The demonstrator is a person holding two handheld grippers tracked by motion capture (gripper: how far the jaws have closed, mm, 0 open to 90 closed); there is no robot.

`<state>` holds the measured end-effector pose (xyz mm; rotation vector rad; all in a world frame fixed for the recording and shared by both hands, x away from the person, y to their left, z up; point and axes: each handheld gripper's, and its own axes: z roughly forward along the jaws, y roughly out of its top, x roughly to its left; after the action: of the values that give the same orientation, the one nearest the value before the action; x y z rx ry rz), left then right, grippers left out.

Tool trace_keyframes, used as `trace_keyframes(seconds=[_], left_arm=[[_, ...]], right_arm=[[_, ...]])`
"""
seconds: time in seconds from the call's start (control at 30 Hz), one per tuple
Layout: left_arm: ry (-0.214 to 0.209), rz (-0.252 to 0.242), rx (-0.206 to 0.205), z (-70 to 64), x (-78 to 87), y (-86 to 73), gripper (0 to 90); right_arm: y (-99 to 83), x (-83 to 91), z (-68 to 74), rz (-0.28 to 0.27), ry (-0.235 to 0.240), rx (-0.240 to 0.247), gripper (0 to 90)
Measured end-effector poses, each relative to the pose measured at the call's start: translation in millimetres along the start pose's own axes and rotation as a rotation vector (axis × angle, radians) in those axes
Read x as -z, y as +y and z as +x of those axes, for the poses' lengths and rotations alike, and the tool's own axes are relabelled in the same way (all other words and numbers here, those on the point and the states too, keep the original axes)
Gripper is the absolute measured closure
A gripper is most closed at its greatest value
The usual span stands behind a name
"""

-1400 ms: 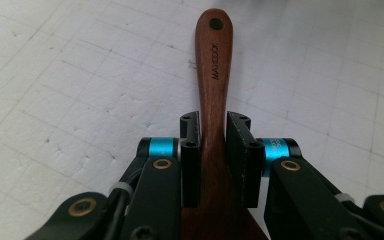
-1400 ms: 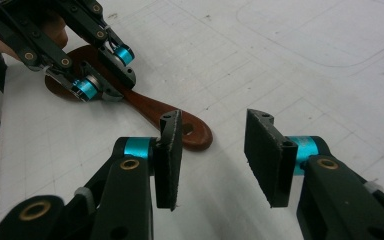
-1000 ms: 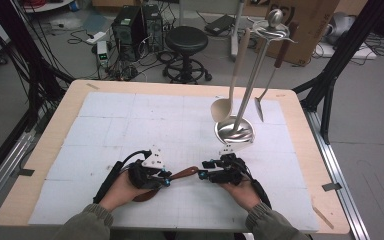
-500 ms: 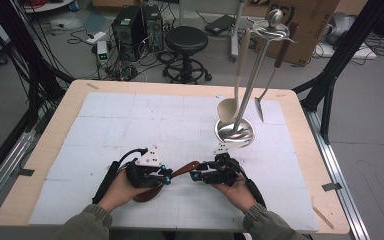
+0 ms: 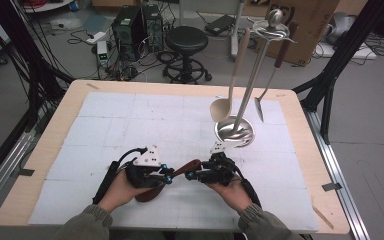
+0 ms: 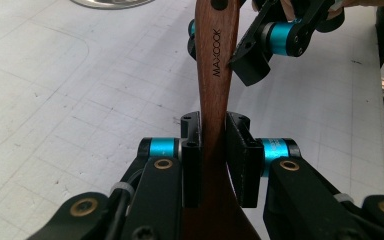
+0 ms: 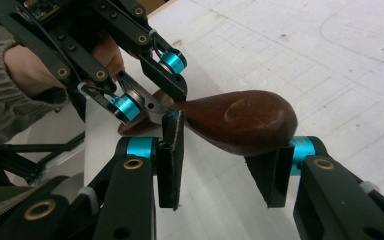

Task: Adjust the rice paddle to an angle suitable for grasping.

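Change: both grippers have drifted slightly right and up in the high view.
Left gripper [image 6: 213, 165]: jaws clamped on the wooden spoon [image 6: 215, 75], at its handle.
Right gripper [image 7: 220, 167]: jaws spread wide around the handle's end, not pinching it.
Spoon's place: lower centre of the high view, between both grippers, above the table [image 5: 105, 115].
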<state>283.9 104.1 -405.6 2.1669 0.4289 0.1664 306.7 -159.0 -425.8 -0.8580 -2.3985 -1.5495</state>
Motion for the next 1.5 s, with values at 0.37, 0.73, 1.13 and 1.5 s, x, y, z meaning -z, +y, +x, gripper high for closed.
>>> trace_keyframes(seconds=[0.37,0.73,1.13,1.5], left_arm=[[-0.021,-0.020,0.007,0.3,3.5,0.4,77.0],[-0.060,-0.061,0.036,1.5,9.5,0.8,72.7],[-0.084,-0.111,0.068,4.8,19.6,1.4,67.8],[-0.079,-0.138,0.100,6.8,23.4,2.2,54.6]], right_arm=[[4.7,-3.2,2.0,-0.009,0.040,-0.029,63.5],[10.4,0.6,6.2,-0.030,0.085,-0.017,67.8],[24.4,6.8,13.6,-0.075,0.143,-0.012,75.6],[44.1,21.6,24.1,-0.089,0.116,0.060,76.7]])
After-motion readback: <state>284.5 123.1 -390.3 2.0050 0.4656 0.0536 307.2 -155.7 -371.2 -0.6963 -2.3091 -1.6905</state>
